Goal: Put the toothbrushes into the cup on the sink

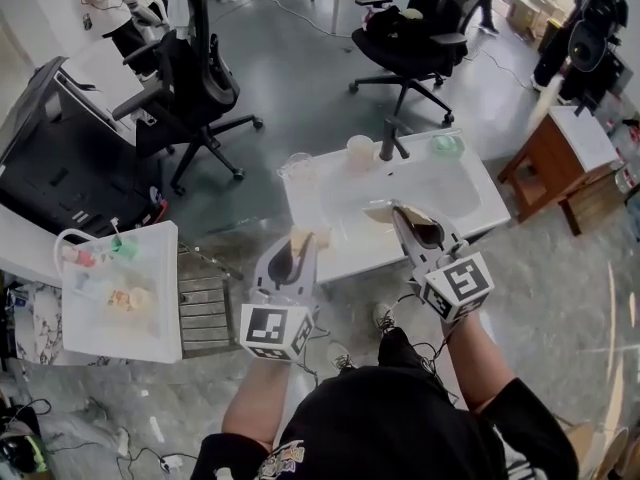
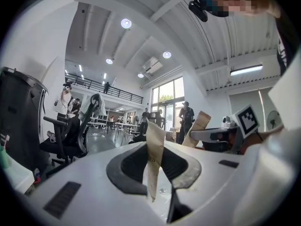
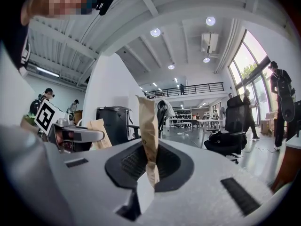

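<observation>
Left gripper [image 1: 303, 238] and right gripper [image 1: 396, 212] each clamp a flat tan paper packet [image 2: 154, 157] [image 3: 147, 131] near the white sink [image 1: 470, 200].

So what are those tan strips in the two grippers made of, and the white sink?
Left strip and right strip: probably kraft paper wrapping, matte tan, creased where pinched. Sink: smooth white, likely ceramic, possibly plastic.

Black office chair [image 1: 195, 83] left, second chair [image 1: 415, 38] beyond — wooden cabinet [image 1: 542, 168] right, white tray [image 1: 150, 338] near.
</observation>
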{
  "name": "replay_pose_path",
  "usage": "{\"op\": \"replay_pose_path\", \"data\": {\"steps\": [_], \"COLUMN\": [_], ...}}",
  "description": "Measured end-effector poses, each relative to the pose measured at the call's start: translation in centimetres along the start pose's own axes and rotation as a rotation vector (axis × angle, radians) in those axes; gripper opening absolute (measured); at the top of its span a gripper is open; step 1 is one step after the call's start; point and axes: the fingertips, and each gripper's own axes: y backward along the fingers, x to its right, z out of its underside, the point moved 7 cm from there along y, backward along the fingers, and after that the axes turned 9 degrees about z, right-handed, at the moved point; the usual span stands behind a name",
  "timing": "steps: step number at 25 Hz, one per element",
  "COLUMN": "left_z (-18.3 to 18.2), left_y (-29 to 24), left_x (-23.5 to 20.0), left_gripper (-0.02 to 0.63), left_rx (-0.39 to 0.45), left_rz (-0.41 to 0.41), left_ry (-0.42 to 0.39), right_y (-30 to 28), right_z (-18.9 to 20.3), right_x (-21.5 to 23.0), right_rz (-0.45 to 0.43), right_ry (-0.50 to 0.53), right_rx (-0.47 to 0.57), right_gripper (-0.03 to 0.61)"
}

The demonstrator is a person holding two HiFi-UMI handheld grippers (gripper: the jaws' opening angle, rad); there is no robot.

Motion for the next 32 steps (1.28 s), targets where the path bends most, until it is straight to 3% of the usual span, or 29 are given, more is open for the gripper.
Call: {"op": "replay_pose_path", "data": {"steps": [18,32], "left_z": [0.5,0.0], "left_y": [-7.8,-10.5], "left_x": [0.8,0.7], "left_gripper": [0.064,0.064], "left_rx": [-0.02,-0.027], "left_rz": [-0.121,-0.191], "left_ry": [0.003,-0.012], "right_y": [-8.3,-16.9], "right_z": [1.2,2.9], "right_x": [9.8,13.3], "right_rz": [-0.097,-0.136], "right_ry": [0.005,0.045], "right_rx": [0.007,0.013], "right_gripper": [0.029,0.029]}}
